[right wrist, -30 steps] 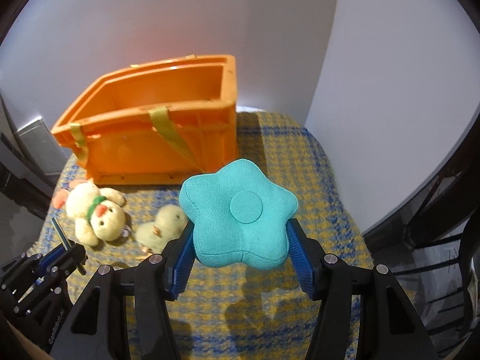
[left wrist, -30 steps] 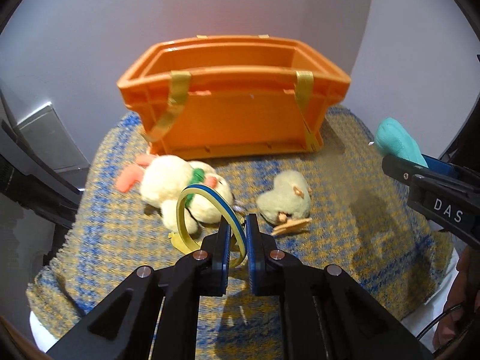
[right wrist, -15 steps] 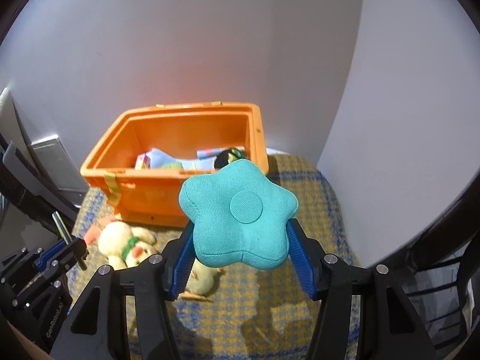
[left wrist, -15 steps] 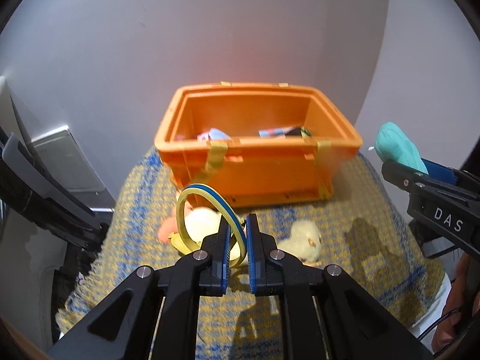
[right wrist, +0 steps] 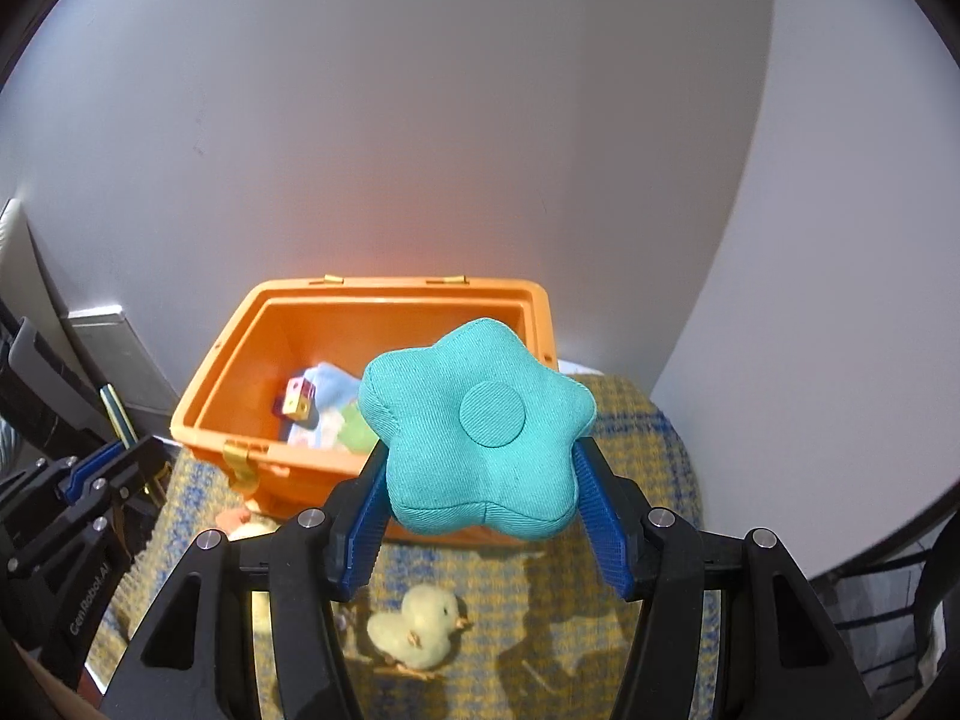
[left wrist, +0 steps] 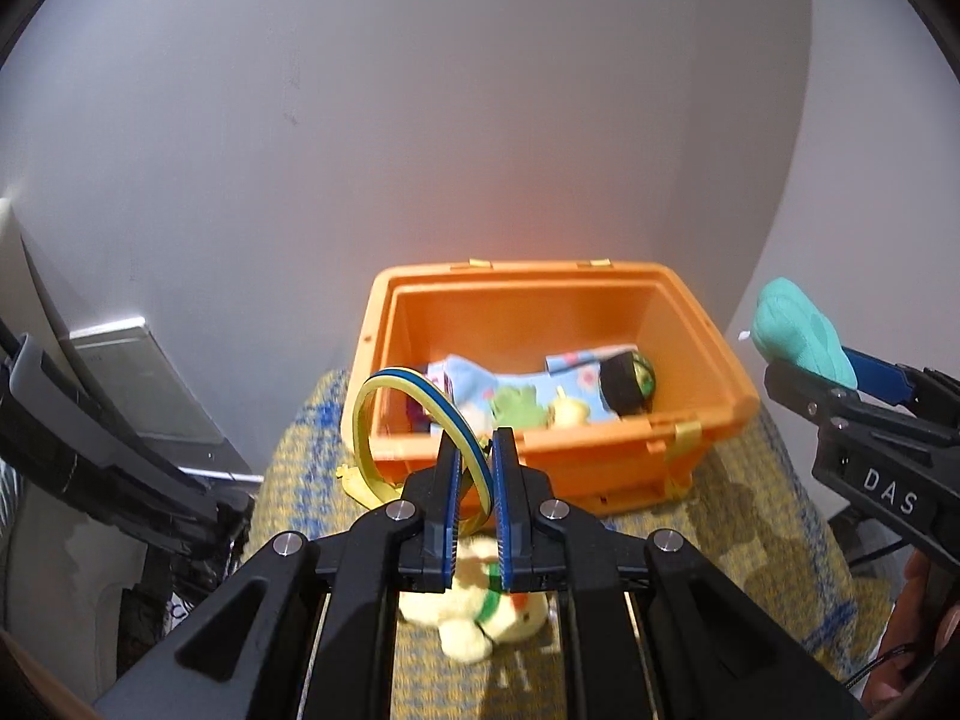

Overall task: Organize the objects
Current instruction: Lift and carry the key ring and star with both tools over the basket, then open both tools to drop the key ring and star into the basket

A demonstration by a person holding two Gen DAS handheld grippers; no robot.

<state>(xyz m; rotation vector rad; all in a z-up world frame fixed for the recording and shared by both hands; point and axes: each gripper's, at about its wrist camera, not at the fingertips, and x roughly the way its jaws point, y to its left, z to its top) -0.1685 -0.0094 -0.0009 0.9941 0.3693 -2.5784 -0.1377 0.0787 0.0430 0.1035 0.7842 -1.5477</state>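
My left gripper is shut on a yellow-and-blue ring and holds it high, just in front of the orange bin. My right gripper is shut on a teal star-shaped cushion, held above the bin's near right corner. The cushion also shows at the right of the left wrist view. The bin holds a light blue cloth, a colourful cube, a dark ball and small green and yellow toys.
A yellow plush with a green collar lies on the blue-and-yellow woven cover below my left gripper. A small yellow chick plush lies below my right gripper. A grey wall stands behind the bin. Dark furniture is at the left.
Both grippers have risen with their objects still held. The view now looks down into the bin, and the plush toys have dropped to the bottom of the frames.
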